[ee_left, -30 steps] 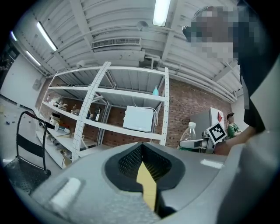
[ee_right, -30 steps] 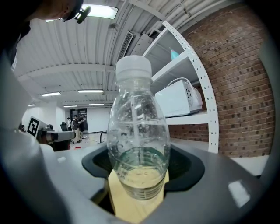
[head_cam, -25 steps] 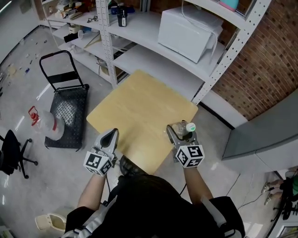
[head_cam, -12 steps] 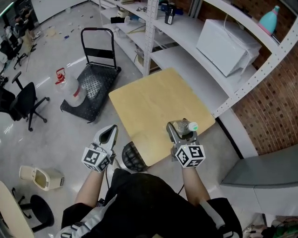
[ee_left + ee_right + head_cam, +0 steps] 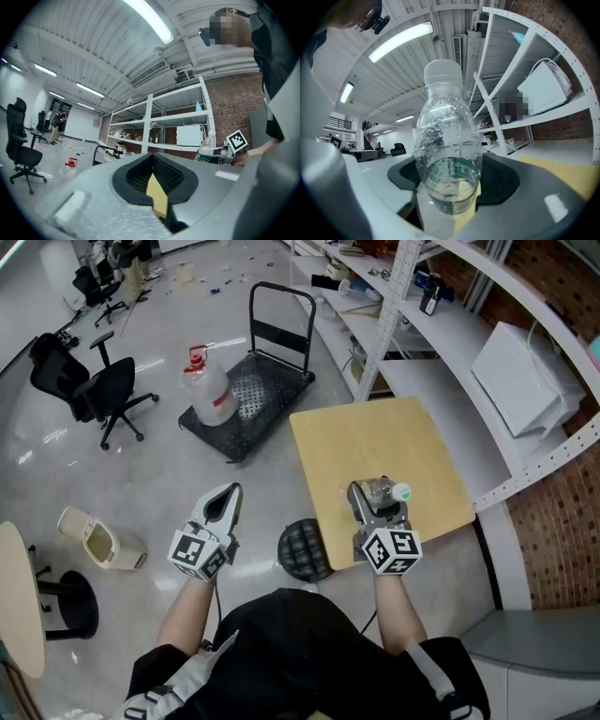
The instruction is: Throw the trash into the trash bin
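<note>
Beside the near left corner of the square wooden table [image 5: 375, 442], a round black mesh trash bin [image 5: 303, 551] stands on the floor with its mouth open upward. A small beige pedal bin [image 5: 98, 540] sits well apart from it, on the floor to the left. The left gripper [image 5: 228, 495] hangs over bare floor, its jaws together with nothing in them. The right gripper [image 5: 375, 497] is over the table's near edge, clamped around the lower body of a clear plastic bottle [image 5: 449, 154] that has a white cap and a little liquid inside. The mesh bin looks like the nearest target. To do this well, I would carry the bottle left past the table corner and centre it over the bin's mouth. I would then lower it close before parting the jaws, so it drops in rather than glancing off the rim or the table edge.
</note>
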The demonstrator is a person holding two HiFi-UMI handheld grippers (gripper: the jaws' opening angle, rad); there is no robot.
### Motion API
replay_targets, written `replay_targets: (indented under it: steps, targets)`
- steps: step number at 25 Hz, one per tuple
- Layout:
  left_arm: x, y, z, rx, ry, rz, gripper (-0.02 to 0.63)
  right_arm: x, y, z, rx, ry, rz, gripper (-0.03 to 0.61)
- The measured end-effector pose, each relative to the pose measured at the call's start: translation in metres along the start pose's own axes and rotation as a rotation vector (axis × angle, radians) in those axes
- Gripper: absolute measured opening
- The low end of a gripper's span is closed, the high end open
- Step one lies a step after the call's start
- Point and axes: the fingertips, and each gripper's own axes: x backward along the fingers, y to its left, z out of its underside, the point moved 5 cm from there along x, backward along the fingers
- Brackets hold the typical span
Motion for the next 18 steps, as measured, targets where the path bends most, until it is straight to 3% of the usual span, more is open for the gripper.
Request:
replay_targets:
  steps: [4, 11, 18]
  targets:
    - [0.063, 0.031, 0.001, -0.018, -0.002, -0.069, 0.002, -0.027, 0.064, 0.008, 0.004, 0.016, -0.106, 0.333]
    - [0.188, 0.099, -0.019, -0.033, -0.036, -0.302, 0.002, -0.059, 0.189, 0.028, 0.057, 0.073, -0.291, 0.333]
    - [0.283, 0.13, -0.03, -0.068, -0.062, -0.408, 0.002, -0.069, 0.285, 0.045, 0.106, 0.102, -0.405, 0.333]
